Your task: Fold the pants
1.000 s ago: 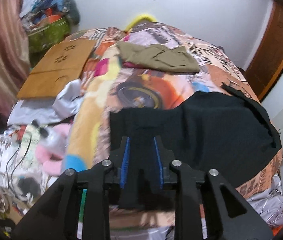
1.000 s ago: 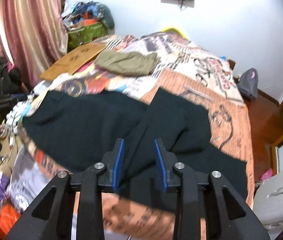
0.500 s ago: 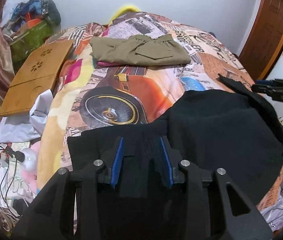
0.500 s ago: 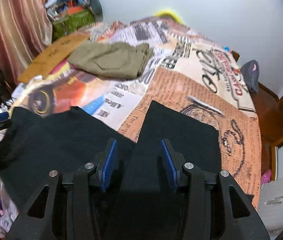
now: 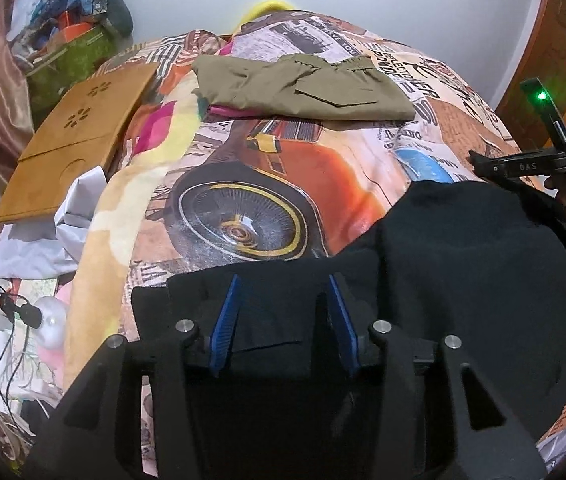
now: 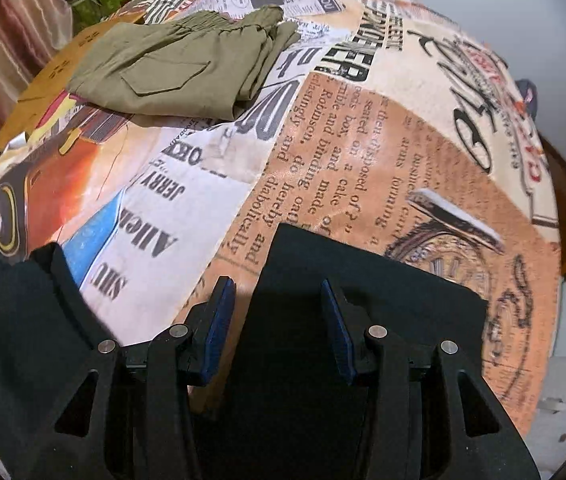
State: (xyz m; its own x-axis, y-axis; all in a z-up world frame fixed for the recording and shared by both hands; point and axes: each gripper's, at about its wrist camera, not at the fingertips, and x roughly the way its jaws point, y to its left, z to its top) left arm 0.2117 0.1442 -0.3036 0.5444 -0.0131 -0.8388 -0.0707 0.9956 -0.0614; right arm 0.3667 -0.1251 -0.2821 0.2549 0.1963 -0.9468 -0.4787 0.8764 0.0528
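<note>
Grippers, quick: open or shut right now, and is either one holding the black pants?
Left gripper: open, fingers spread over the black pants, gripping nothing.
Right gripper: open, over a pant leg's end, gripping nothing.

**Where things lie on the bed**

We see the pants (image 5: 463,280) spread across the bed's (image 5: 283,184) near edge, under both tongs. Folded shorts (image 5: 303,88) lie at the far end. A wooden board (image 5: 79,136) rests left of them, by the bed's left side.
</note>
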